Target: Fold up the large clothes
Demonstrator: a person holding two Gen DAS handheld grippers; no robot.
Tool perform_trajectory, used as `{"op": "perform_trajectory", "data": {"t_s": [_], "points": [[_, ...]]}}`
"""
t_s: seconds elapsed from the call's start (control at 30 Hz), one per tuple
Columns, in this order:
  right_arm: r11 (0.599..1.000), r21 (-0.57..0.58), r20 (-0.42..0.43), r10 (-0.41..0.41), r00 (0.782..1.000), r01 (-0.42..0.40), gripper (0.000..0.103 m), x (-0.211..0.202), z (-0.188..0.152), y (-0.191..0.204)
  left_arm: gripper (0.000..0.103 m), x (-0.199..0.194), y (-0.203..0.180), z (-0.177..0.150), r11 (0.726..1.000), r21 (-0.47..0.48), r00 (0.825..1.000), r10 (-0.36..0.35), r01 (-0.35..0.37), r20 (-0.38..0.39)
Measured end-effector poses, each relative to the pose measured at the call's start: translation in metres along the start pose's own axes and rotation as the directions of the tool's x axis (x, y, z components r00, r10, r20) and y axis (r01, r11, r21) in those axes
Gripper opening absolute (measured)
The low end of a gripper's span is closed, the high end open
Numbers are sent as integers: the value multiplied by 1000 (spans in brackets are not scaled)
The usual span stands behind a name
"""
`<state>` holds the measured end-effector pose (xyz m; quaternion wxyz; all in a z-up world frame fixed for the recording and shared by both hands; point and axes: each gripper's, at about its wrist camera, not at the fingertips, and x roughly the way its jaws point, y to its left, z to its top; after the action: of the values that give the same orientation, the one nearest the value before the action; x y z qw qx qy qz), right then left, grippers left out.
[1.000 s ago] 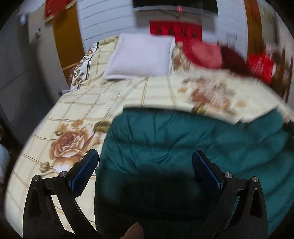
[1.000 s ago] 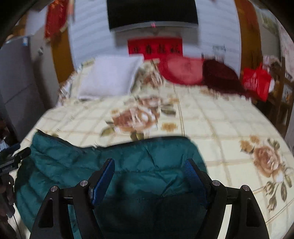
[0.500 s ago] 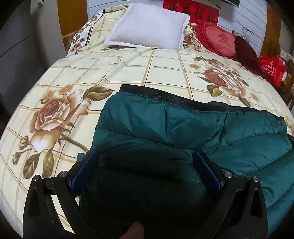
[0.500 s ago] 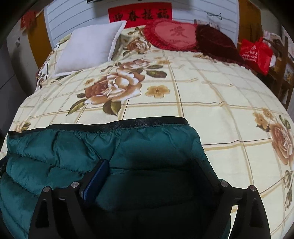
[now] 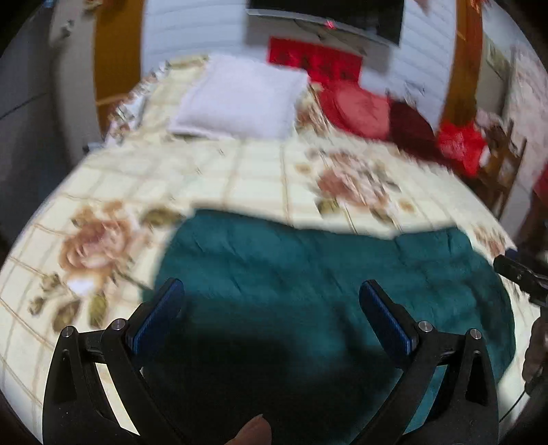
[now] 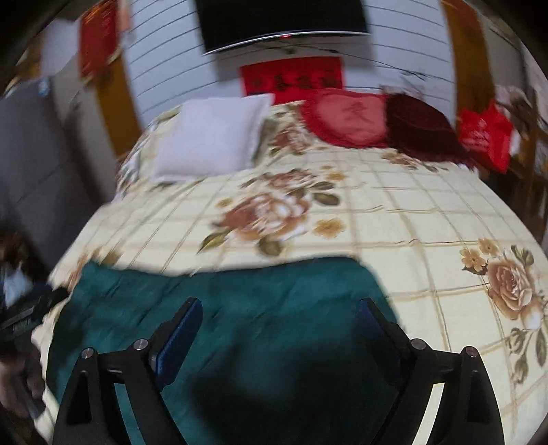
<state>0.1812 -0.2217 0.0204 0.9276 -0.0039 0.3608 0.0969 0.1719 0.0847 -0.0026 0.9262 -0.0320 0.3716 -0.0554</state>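
Both views are motion-blurred. The teal jacket [image 5: 325, 274] lies spread flat across the near end of the bed [image 5: 239, 178], filling the span from 8 to 4 o'clock in the left wrist view; in the right wrist view the same jacket [image 6: 239, 308] sits from 9 to 5 o'clock, its far edge running roughly straight across. The left gripper [image 5: 270, 301] stands with its blue-padded fingers wide apart above the padded fabric — nothing is held between them. The right gripper [image 6: 277, 318] is likewise spread wide over the jacket, gripping nothing. Whether the finger tips touch the cloth cannot be told through the blur. A dark shadow covers the fabric at 6 o'clock in both views. Surroundings: the floral bedspread [image 6: 394, 212], cream with a brown grid and rose prints, lies bare beyond the jacket toward 12 o'clock. At the head of the bed, a white pillow [image 6: 212, 137] at 11 o'clock, a red cushion [image 6: 346, 116] and a dark maroon cushion [image 6: 418, 126] beside it at 1 o'clock. A red bag [image 6: 486, 133] sits off the bed's far right edge. On the wall at 12 o'clock hang a dark screen [image 6: 281, 24] and a red banner [image 6: 291, 80] beneath it. In the left wrist view, part of the other tool — a dark bar — intrudes at 3 o'clock.
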Motion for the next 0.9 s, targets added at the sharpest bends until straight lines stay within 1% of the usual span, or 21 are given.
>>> {"op": "perform_trajectory", "data": {"t_s": [0.03,0.1,0.13,0.17,0.2,0.27,0.3,0.33,0.4,0.53,0.63,0.67,0.7,0.77,0.8,0.87,0.9], "points": [[1000,-14,-6,-3,1000,3,89,-3,-6,7,103,6,-6,-7,1000,9,999,12,-12,-45],[999,-30,-22,12,1000,-13,89,-11,-21,22,103,17,-17,-21,998,52,994,47,-42,-102],[999,-41,-30,32,999,-33,89,-11,-29,28,103,21,-22,-27,995,78,992,71,-64,-104],[998,-59,-49,30,998,-33,89,-6,-36,32,103,24,-24,-30,993,92,992,81,-72,-101],[997,-70,-86,15,996,-21,89,3,-42,33,103,25,-25,-32,992,103,991,87,-77,-100],[998,-64,-159,7,987,-17,96,25,-53,29,103,27,-21,-34,994,86,991,70,-61,-112],[998,-61,-154,9,988,-18,103,28,-56,26,103,28,-18,-35,997,64,992,57,-50,-117],[998,-59,-142,19,990,-28,103,31,-59,22,103,28,-17,-36,998,56,992,49,-43,-115],[998,-32,-154,41,987,-46,103,38,-61,17,103,28,-19,-39,997,65,995,42,-36,-91],[998,-46,-164,32,986,-40,103,41,-64,18,103,26,-16,-41,998,64,997,30,-25,-69],[997,-50,-148,42,988,-50,103,36,-64,16,103,17,-12,-39,998,69,996,11,-6,-84],[997,-55,-146,47,988,-55,103,31,-60,15,103,10,-8,-38,998,68,996,6,0,-93],[997,-57,-140,47,989,-55,103,24,-56,14,103,0,-3,-38,998,59,996,-2,7,-86],[997,-67,-65,42,997,-46,102,-7,-50,5,103,-24,17,-38,999,43,999,-10,12,-46],[997,-71,-17,36,999,-37,102,-26,-49,-2,103,-34,29,-40,999,35,1000,10,-9,-25],[998,-56,35,31,999,-29,103,-49,-52,-21,103,-44,51,-47,999,17,1000,31,-31,6],[999,-43,46,36,998,-34,103,-55,-55,-32,103,-45,61,-51,1000,2,1000,20,-20,4]]}}
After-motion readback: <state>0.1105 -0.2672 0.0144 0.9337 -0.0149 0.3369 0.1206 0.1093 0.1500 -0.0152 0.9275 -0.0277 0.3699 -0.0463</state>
